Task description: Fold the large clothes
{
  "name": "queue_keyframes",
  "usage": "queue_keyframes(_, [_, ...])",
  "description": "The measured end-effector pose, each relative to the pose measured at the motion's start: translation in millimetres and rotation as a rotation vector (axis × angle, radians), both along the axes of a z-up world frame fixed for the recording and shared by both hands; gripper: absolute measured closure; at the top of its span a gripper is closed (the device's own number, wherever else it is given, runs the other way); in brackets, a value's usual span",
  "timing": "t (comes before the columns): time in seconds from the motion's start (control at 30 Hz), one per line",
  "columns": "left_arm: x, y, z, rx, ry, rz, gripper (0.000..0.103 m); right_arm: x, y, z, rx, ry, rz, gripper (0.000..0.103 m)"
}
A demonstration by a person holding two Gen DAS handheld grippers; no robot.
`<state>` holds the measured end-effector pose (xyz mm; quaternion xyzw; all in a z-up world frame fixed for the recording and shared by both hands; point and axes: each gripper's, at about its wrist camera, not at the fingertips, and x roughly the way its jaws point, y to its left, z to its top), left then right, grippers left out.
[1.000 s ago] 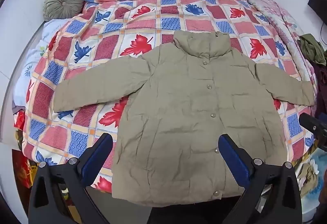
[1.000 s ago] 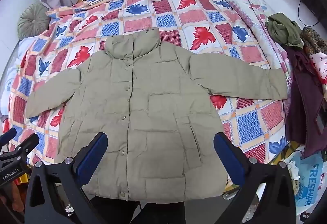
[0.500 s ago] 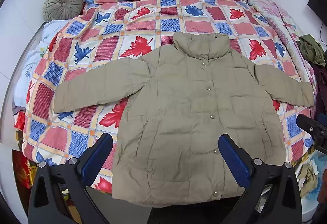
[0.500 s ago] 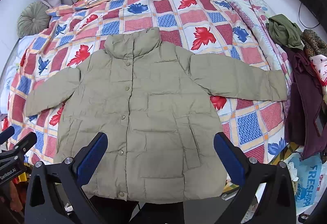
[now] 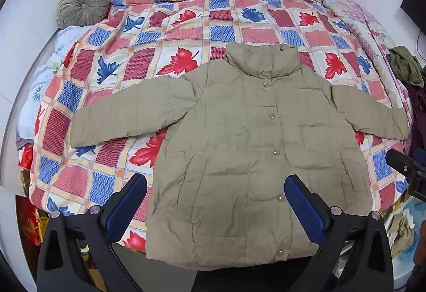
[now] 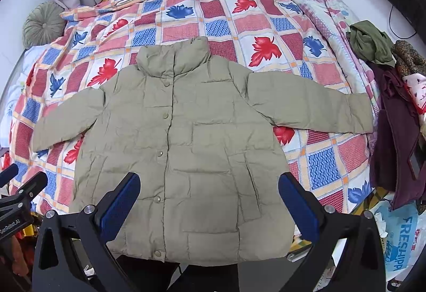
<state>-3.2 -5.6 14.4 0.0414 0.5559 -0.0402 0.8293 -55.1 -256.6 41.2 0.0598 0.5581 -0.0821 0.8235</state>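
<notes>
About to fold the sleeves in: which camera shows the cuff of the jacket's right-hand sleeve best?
Right wrist view: the cuff lies whole on the bedspread, well inside the frame. In the left wrist view the same cuff sits squeezed near the picture's edge.

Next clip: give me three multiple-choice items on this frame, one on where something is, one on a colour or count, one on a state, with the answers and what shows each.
1. Where does the jacket lie?
A. Spread flat on the quilt
B. Hung by the curtain
C. In the clothes pile

2. What colour is the round cushion?
A. Red
B. Grey-green
C. Blue

3. How is the left tool?
A. Shut on a sleeve
B. Shut on the collar
C. Open, holding nothing

Answers:
1 A, since both sleeves lie stretched out to the sides over the leaf-patterned squares.
2 B, since it shows muted grey-green at the bed's far left corner.
3 C, since its blue pads stand wide apart above the hem with no cloth between them; the right tool looks the same.
</notes>
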Motion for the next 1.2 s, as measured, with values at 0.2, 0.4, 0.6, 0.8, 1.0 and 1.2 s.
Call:
queue_keyframes(0.2, [0.3,0.4,0.2,0.000,0.000,0.000,0.000,-0.1,0.6,0.1,-0.002,-0.001,0.000,0.000])
queue_keyframes(0.4, [0.5,0.7,0.4,0.000,0.000,-0.001,0.000,-0.2,1.0,0.2,-0.002,-0.001,0.000,0.000])
queue_keyframes(0.6, [1.3,1.6,2.4,0.001,-0.002,0.004,0.000,0.1,1.4,0.4,-0.004,-0.002,0.001,0.000])
queue_keyframes(0.8, [0.9,1.6,2.1,0.001,-0.002,0.002,0.000,-0.2,1.2,-0.1,-0.006,-0.002,0.001,0.000])
queue_keyframes(1.0, [0.6,1.3,2.0,0.001,-0.002,0.004,0.000,0.0,1.2,-0.1,-0.005,-0.001,0.001,0.000])
queue_keyframes(1.2, [0.6,1.8,1.8,0.001,-0.002,0.003,0.000,0.3,1.7,-0.2,-0.006,-0.002,0.001,0.000])
